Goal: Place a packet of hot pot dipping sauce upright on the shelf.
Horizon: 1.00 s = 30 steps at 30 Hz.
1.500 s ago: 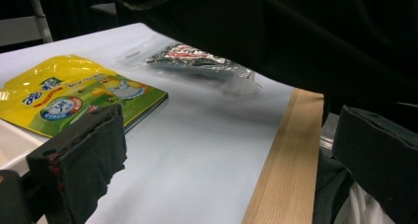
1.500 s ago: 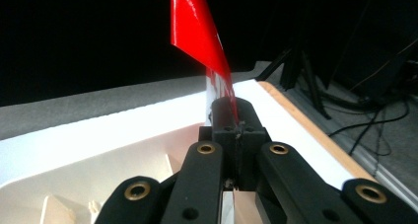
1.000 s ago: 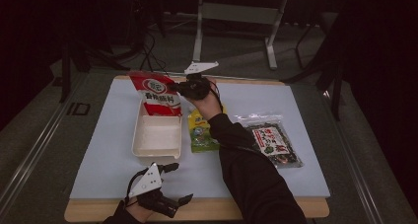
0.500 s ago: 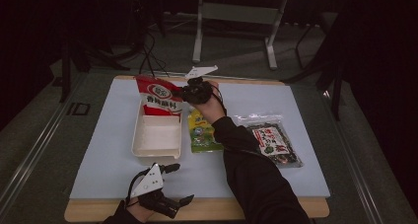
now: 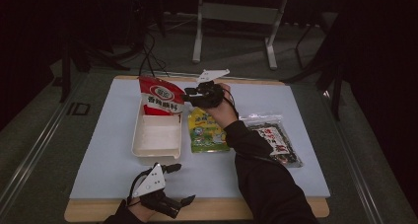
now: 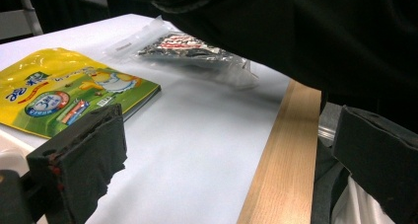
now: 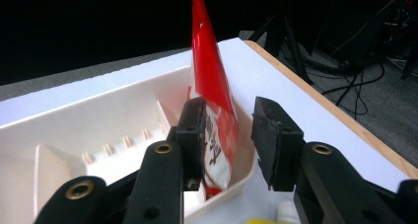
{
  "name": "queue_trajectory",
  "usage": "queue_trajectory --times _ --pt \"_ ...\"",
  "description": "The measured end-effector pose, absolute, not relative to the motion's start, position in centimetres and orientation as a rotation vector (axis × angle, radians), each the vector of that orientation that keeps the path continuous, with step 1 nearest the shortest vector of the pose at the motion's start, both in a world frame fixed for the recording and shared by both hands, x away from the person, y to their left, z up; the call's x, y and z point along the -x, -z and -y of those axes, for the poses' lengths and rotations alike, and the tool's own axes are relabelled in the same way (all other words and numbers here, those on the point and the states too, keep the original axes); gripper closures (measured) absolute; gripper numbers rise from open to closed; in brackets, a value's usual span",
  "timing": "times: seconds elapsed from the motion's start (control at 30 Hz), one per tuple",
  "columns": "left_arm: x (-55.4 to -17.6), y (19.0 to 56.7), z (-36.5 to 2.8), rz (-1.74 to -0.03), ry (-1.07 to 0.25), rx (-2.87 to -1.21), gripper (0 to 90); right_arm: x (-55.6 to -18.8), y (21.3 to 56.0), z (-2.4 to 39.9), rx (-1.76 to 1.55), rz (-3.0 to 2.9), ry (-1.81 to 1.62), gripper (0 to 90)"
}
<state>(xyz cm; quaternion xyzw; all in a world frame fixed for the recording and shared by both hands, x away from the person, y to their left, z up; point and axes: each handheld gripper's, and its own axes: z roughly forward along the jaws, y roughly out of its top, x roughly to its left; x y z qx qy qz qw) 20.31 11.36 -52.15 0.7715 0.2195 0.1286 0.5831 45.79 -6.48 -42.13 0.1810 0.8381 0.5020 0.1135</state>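
High view: red pouch (image 5: pixel 160 96) upright in tray (image 5: pixel 148 154).

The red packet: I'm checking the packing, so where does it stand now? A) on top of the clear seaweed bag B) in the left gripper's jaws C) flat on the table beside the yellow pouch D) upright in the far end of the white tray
D: the red packet stands upright in the far end of the white tray, between the right gripper's just-opening jaws, a gap showing at one pad.

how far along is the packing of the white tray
Done: the red packet stands in the white tray's far end. In hand: the right gripper, jaws just opening, has let go of it. Left: the yellow packet and the dark packet lie on the table.
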Motion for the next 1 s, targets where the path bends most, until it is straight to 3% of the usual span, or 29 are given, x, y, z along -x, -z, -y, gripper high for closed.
queue_trajectory --times 0.53,1.0 --pt "-20.3 52.1 -11.2 -0.502 -0.309 -1.799 1.3 -43.4 41.4 12.4 -0.576 -2.441 -1.411 59.0" --pt "-20.6 52.4 -11.0 -0.517 -0.29 -1.794 1.3 -39.4 40.7 20.3 -0.631 -2.372 -1.372 59.8"
